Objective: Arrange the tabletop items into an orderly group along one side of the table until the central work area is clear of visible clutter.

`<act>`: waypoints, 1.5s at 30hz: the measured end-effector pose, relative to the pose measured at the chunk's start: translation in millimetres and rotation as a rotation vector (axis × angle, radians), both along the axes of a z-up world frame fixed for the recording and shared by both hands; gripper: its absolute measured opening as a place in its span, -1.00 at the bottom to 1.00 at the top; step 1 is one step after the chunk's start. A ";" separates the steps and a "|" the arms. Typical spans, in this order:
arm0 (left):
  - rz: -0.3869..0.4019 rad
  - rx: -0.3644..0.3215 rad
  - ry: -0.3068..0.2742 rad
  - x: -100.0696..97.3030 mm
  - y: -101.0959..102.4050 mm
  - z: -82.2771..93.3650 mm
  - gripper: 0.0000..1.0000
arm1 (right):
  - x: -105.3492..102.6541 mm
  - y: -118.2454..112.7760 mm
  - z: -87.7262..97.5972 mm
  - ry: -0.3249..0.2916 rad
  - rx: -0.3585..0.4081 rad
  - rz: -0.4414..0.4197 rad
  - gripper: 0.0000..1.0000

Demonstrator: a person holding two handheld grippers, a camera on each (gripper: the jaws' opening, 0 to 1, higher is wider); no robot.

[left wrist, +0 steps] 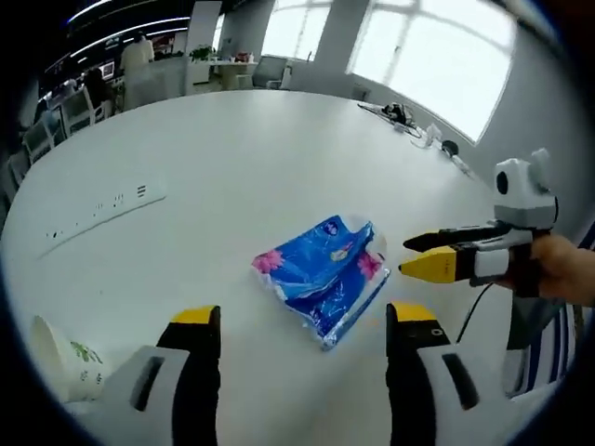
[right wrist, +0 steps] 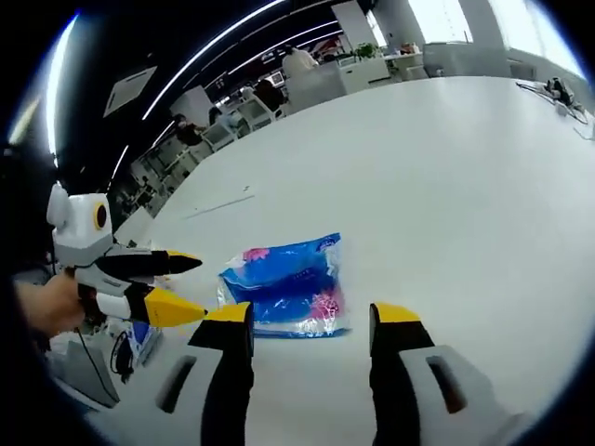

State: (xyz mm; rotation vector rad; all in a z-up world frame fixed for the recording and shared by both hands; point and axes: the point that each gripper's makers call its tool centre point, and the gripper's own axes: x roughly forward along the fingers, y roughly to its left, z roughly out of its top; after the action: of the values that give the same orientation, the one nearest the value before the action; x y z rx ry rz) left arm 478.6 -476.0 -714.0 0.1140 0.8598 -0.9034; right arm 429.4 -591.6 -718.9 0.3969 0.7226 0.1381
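office | white meeting table (left wrist: 232, 149) | desks, chairs (left wrist: 79, 107) | ceiling light strips (right wrist: 232, 42)

Blue tissue pack (left wrist: 325, 273) flat, seemingly crumpled.

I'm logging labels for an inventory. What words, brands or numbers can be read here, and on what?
None can be read.
Blue tissue pack: white lettering and pink flowers, too blurred to read.
Paper cup: green print, too small to read.
White power strip: dark marks, sockets or switches, no legible text.

Both views look down from opposite sides, close above the table (left wrist: 232, 158), sharing the tissue pack (left wrist: 325, 274).
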 end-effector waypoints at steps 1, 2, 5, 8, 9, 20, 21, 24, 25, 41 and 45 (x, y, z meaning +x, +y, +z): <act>0.000 -0.001 0.001 -2.3 2.7 4.3 0.51 | -2.7 1.3 0.9 -0.001 0.003 0.001 -0.01; -0.005 -0.012 0.000 -6.0 4.5 7.2 0.52 | -6.3 4.0 2.6 -0.005 0.015 0.002 -0.02; -0.016 -0.024 -0.002 -13.4 8.3 9.5 0.57 | -14.0 8.7 6.3 -0.012 0.024 0.001 -0.02; -0.036 -0.025 -0.029 -22.0 16.7 16.3 0.57 | -22.3 13.8 9.0 -0.019 0.027 0.007 -0.02; -0.039 -0.026 -0.035 -23.9 19.0 18.7 0.58 | -25.8 15.9 10.2 -0.021 0.027 0.009 -0.02; 0.019 -0.071 -0.024 -26.9 43.2 27.7 0.69 | -37.2 35.4 22.0 -0.038 0.084 0.006 0.01; 0.020 -0.072 -0.025 -28.3 45.3 28.9 0.69 | -37.5 36.3 22.9 -0.040 0.084 0.008 0.01; 0.027 -0.081 -0.021 -33.7 50.3 30.2 0.72 | -41.9 42.7 26.9 -0.041 0.097 0.023 0.04; 0.029 -0.088 -0.017 -35.9 51.2 31.1 0.73 | -43.3 44.2 28.1 -0.043 0.100 0.025 0.05; 0.083 -0.118 0.031 -70.9 90.9 26.8 0.89 | -79.5 54.9 28.4 -0.057 0.200 -0.020 0.13; 0.130 -0.139 0.053 -78.1 106.0 24.5 0.91 | -87.6 55.0 30.1 -0.065 0.232 -0.055 0.14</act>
State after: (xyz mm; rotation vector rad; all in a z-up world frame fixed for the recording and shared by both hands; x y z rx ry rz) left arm 400.6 -370.0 -689.5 -0.0857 0.8409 -0.8438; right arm 341.8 -536.7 -688.8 0.6308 0.6332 0.1829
